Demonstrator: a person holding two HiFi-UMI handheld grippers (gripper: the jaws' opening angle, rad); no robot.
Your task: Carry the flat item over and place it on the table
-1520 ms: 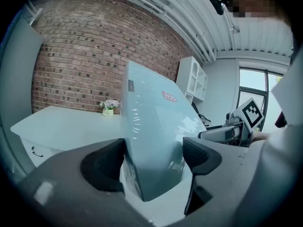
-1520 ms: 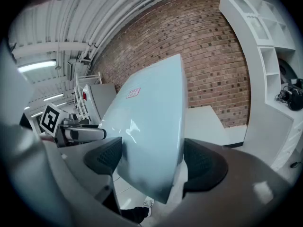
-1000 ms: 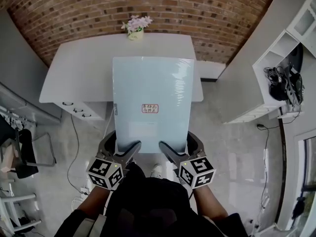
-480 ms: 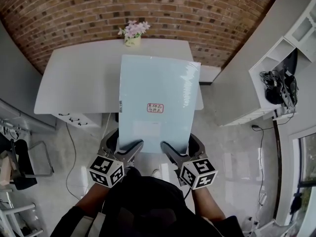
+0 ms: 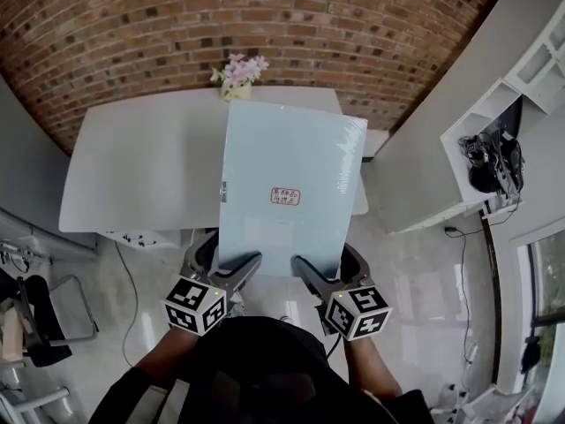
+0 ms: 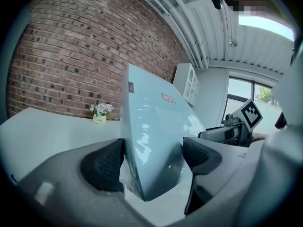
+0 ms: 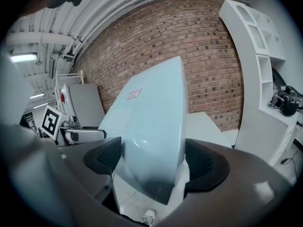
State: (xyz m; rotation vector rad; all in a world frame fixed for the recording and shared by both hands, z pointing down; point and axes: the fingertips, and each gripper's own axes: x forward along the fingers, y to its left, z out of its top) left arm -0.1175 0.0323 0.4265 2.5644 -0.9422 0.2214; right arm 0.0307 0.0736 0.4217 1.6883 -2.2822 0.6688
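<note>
A large flat pale-blue panel in clear wrap, with a small red-and-white label, is held out in front of me. My left gripper and right gripper are each shut on its near edge, side by side. The panel's far end hangs over the right part of the white table. In the left gripper view the panel stands edge-on between the jaws of that gripper. The right gripper view shows the panel the same way in that gripper.
A small pot of pink flowers stands at the table's back edge against the brick wall. White drawers sit under the table's near left. A white shelf unit with black headphones stands to the right. A chair is at far left.
The panel has moved forward toward the table with both grippers on it. Its far end now reaches nearly to the flower pot and it leans slightly to the right.
</note>
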